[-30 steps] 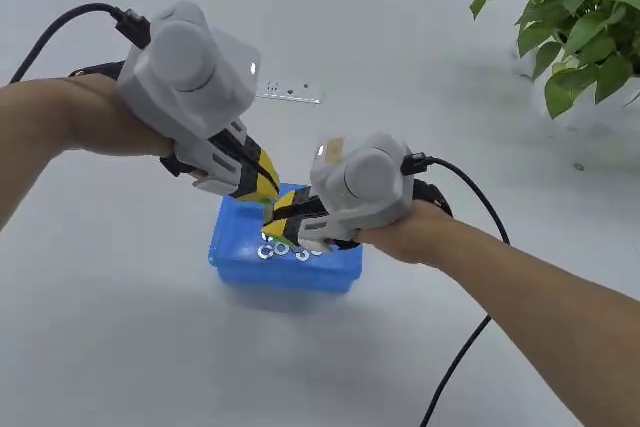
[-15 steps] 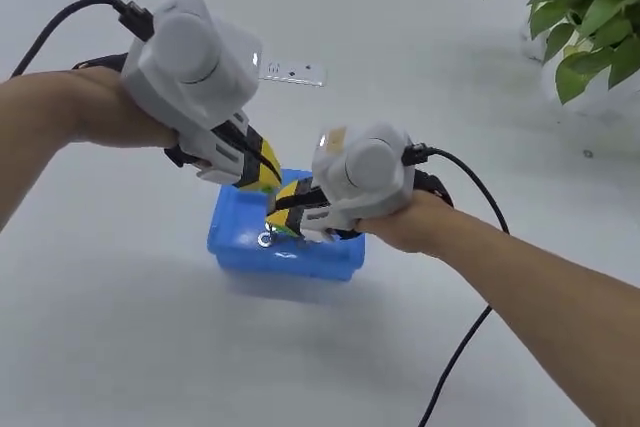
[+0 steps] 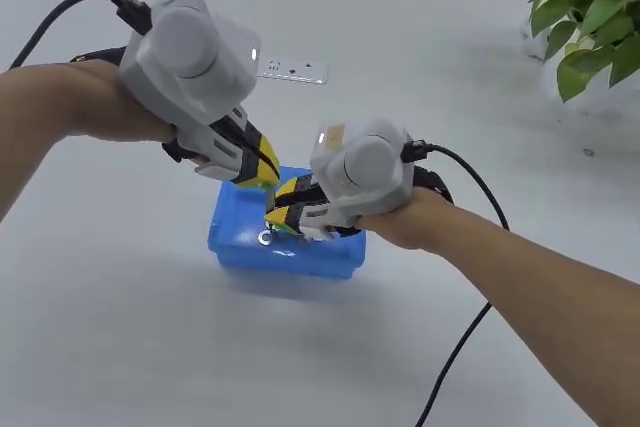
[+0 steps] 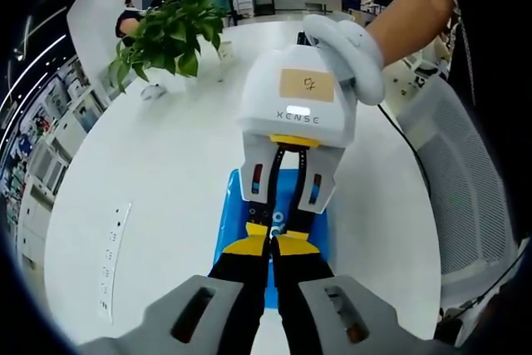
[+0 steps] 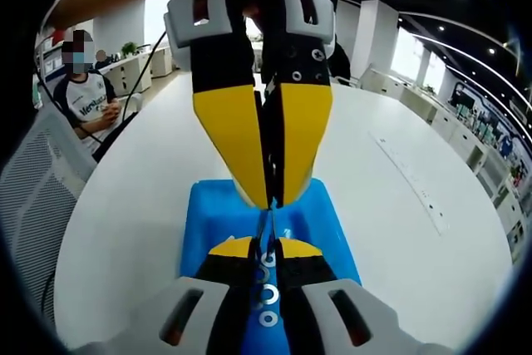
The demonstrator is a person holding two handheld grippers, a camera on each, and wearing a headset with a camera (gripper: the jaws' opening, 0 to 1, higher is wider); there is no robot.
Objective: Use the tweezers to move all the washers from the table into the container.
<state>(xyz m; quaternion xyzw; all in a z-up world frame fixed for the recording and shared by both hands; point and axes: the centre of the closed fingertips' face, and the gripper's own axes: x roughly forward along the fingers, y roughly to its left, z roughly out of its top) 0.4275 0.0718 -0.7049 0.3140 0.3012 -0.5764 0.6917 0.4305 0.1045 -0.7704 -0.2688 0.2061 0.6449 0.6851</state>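
Note:
A blue container (image 3: 300,265) sits on the white table, with several washers (image 5: 269,294) lying in it. One washer (image 3: 265,238) shows just under the jaw tips. My left gripper (image 3: 262,175) reaches down from the upper left and my right gripper (image 3: 280,215) comes in from the right. They meet tip to tip above the container (image 5: 199,222). Thin metal tweezers (image 5: 265,224) run between the shut yellow tips of the left gripper (image 5: 271,199) and the right gripper (image 5: 264,247). Both look closed on them.
A white power strip (image 3: 292,72) lies on the table behind the container. A potted green plant (image 3: 580,17) stands at the far right. A black cable (image 3: 460,347) trails from the right gripper toward the near edge. A person (image 5: 83,97) sits beyond the table.
The head camera has shifted a little. Both grippers stay tip to tip over the container, and the right one has sunk slightly toward the washers.

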